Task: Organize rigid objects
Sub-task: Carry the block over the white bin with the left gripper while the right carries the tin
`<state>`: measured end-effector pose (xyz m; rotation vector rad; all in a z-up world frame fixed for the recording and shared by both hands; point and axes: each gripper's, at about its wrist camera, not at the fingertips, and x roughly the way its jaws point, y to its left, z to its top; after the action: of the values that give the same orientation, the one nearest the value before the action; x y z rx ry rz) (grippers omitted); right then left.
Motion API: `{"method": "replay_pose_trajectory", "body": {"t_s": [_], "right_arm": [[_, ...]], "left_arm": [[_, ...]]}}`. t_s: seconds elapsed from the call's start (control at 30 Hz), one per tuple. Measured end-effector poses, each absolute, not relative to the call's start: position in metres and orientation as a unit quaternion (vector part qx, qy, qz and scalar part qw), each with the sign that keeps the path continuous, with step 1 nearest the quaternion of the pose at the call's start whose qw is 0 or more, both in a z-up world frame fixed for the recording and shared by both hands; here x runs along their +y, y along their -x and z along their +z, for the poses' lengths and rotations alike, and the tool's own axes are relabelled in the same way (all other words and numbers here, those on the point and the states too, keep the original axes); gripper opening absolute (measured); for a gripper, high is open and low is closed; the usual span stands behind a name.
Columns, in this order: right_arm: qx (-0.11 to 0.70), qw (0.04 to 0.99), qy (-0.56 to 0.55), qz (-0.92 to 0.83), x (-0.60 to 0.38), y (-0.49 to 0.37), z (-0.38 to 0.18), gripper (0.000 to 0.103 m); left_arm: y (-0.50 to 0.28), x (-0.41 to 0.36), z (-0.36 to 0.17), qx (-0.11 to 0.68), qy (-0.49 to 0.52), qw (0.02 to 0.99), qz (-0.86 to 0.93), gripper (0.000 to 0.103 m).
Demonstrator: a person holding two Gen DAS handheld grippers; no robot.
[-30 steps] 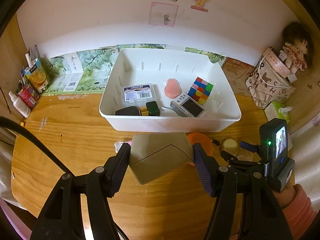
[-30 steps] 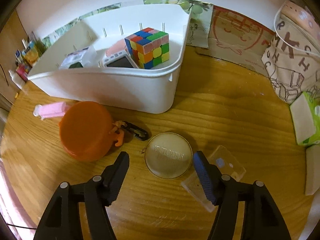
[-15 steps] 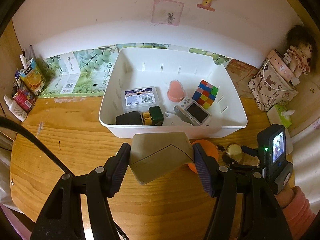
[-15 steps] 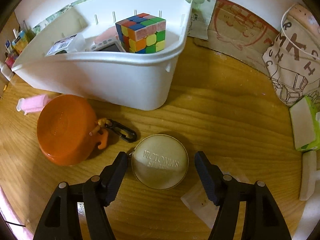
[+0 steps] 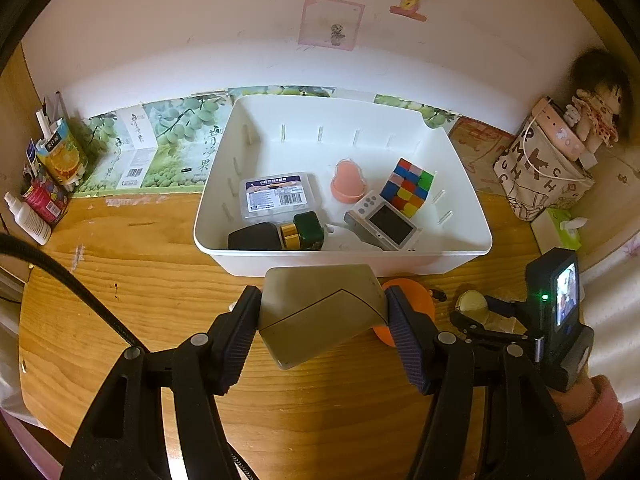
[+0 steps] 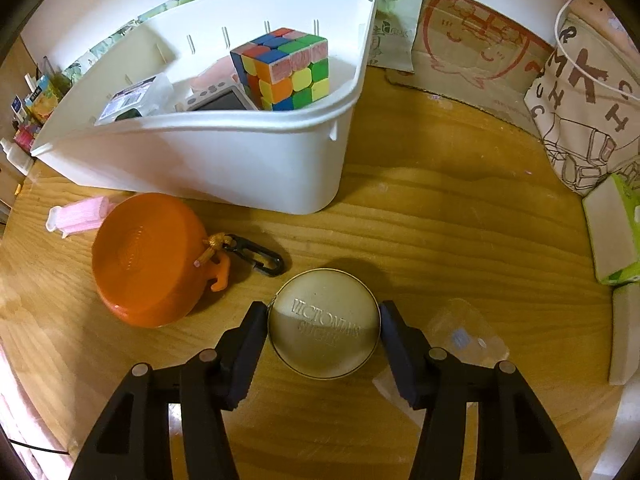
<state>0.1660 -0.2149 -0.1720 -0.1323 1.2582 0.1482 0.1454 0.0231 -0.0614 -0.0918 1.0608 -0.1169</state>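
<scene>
Right tongs (image 6: 323, 334) have just closed onto the round tin (image 6: 324, 330) on the wooden table (image 6: 440, 240); left tongs (image 5: 322, 330) grip a beige box (image 5: 320, 308).

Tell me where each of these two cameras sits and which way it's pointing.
Left wrist: on the left gripper, angled down at its clamped beige flat case and the white plastic bin; a pink-sleeved hand with the right gripper shows.
Right wrist: on the right gripper, steeply down on the round gold tin; jaws just closing, tin between them.
Shared: bin, multicoloured puzzle cube, orange round pouch, tin.
</scene>
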Motion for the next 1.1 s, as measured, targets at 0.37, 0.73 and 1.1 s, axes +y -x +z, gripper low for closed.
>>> {"method": "replay_pose_trajectory", "body": {"t_s": [0.37,0.73,1.1], "right_arm": [[0.579,0.809,0.082,0.062,-0.226,-0.153,-0.128,0.057],[0.551,0.827,0.091,0.059,-0.216,-0.173,-0.088,0.057],[0.513,0.848,0.099,0.082,-0.189,-0.199,-0.068,0.057]], "left_arm": [[-0.147,0.016,-0.052,0.495,0.037,0.866,-0.065,0.067],[-0.167,0.015,-0.046,0.489,0.033,0.869,-0.066,0.067],[-0.199,0.022,-0.056,0.487,0.039,0.870,-0.066,0.067]]}}
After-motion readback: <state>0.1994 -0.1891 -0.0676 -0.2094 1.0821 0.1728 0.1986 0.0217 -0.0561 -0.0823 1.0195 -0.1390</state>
